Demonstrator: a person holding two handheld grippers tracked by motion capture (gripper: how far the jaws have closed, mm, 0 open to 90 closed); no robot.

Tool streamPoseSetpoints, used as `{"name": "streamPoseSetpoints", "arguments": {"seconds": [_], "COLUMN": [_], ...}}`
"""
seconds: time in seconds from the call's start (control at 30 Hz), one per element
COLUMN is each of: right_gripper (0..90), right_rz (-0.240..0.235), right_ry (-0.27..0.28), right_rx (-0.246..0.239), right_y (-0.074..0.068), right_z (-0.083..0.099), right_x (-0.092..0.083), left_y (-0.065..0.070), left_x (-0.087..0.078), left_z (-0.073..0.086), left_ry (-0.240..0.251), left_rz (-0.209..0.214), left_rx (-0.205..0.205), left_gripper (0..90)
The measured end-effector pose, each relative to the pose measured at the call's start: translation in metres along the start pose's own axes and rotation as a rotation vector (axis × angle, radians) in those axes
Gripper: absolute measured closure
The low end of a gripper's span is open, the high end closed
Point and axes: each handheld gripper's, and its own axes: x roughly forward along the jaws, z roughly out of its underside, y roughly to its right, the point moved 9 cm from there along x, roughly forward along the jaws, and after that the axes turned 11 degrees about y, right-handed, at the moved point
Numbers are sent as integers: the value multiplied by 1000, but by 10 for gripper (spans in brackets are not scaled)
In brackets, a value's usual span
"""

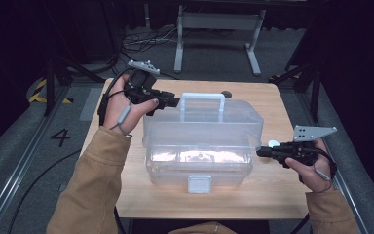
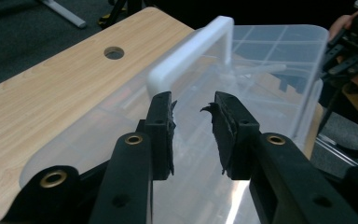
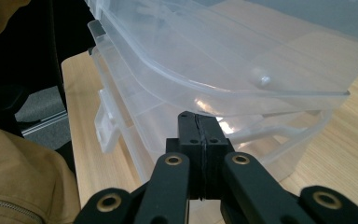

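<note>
Two grippers at clear plastic storage box (image 1: 202, 146): left gripper (image 2: 193, 109) parted, empty, near white rectangular handle (image 2: 191, 56). Right gripper (image 3: 200, 126) fully closed, holding nothing, tips under lid edge (image 3: 261, 95). Better to lift lid slowly, steadying base.

Clear, colourless plastic box (image 1: 202, 141) with milky-white handle (image 1: 202, 100); pale wood-grain table (image 1: 268, 187); black grippers, left (image 1: 174, 102) and right (image 1: 260, 152); tan sleeve (image 1: 95, 185) at seven o'clock.

We are pressing at the box's side
Our right gripper (image 3: 200, 122), jaws closed together, is sitting against the clear plastic box (image 3: 242, 60), beneath its raised lid edge.
</note>
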Motion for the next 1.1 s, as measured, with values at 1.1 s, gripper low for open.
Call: {"name": "streamPoseSetpoints", "arguments": {"seconds": [1.1], "right_gripper": [900], "right_rz": [111], "right_ry": [147], "right_rx": [40], "right_y": [15], "right_z": [-35], "right_x": [5], "left_y": [55], "left_x": [-36], "left_z": [33], "left_ry": [31], "left_rz": [34], "left_rx": [70], "left_gripper": [760]}}
